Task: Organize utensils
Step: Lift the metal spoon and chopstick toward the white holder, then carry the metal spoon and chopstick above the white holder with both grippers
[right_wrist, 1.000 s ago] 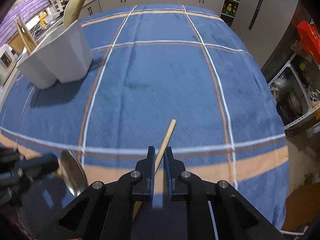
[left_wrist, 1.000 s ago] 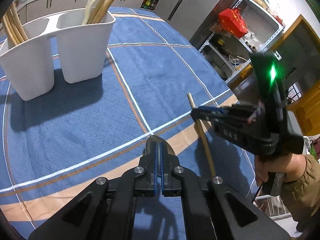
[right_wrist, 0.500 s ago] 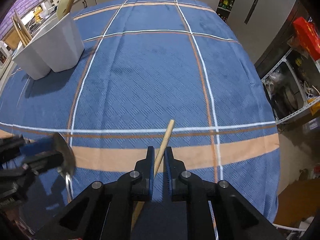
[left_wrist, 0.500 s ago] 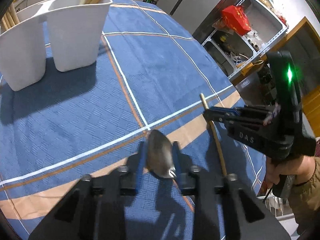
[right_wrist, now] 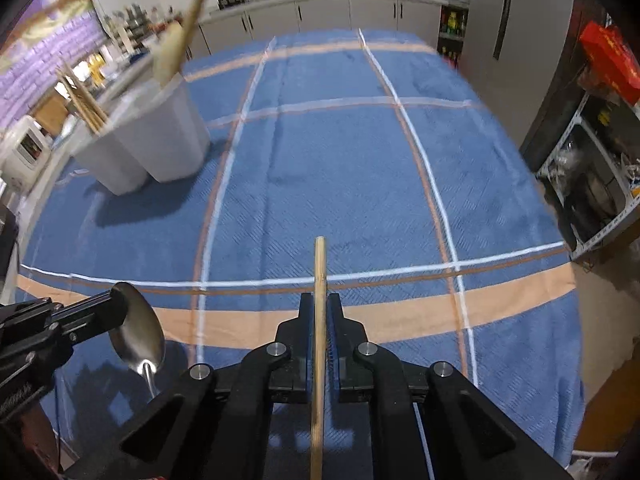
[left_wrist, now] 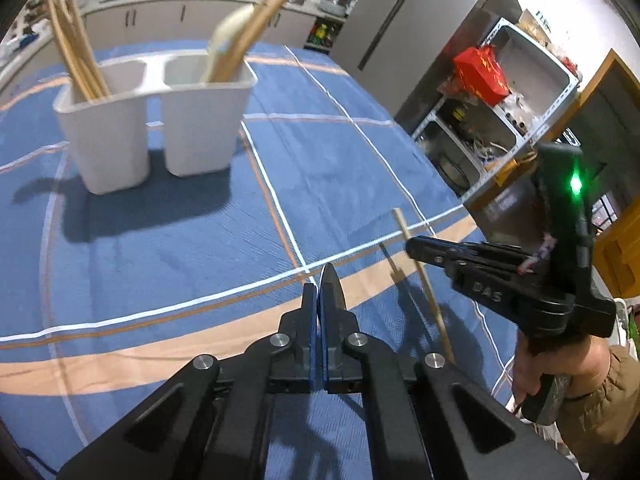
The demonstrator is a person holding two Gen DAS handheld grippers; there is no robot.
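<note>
My left gripper (left_wrist: 319,300) is shut on a metal spoon (left_wrist: 333,289), seen edge-on between the pads; the spoon's bowl (right_wrist: 138,330) shows in the right wrist view at lower left. My right gripper (right_wrist: 320,308) is shut on a wooden chopstick (right_wrist: 319,280) that points forward; it also shows in the left wrist view (left_wrist: 418,268). Both are held above the blue tablecloth. A white two-compartment utensil holder (left_wrist: 160,128) stands at the far left, with chopsticks in its left cup and a wooden spatula in its right cup. The holder also shows in the right wrist view (right_wrist: 156,140).
The table's right edge (left_wrist: 440,184) drops toward a metal shelf rack (left_wrist: 500,112) and a fridge (left_wrist: 408,24). Kitchen counters (right_wrist: 340,12) run behind the table. The person's hand (left_wrist: 560,368) holds the right gripper at lower right.
The left gripper opened around the spoon half a second ago and is shut on it again, turned edge-on and lifted. The right gripper has raised the chopstick and straightened it forward.
</note>
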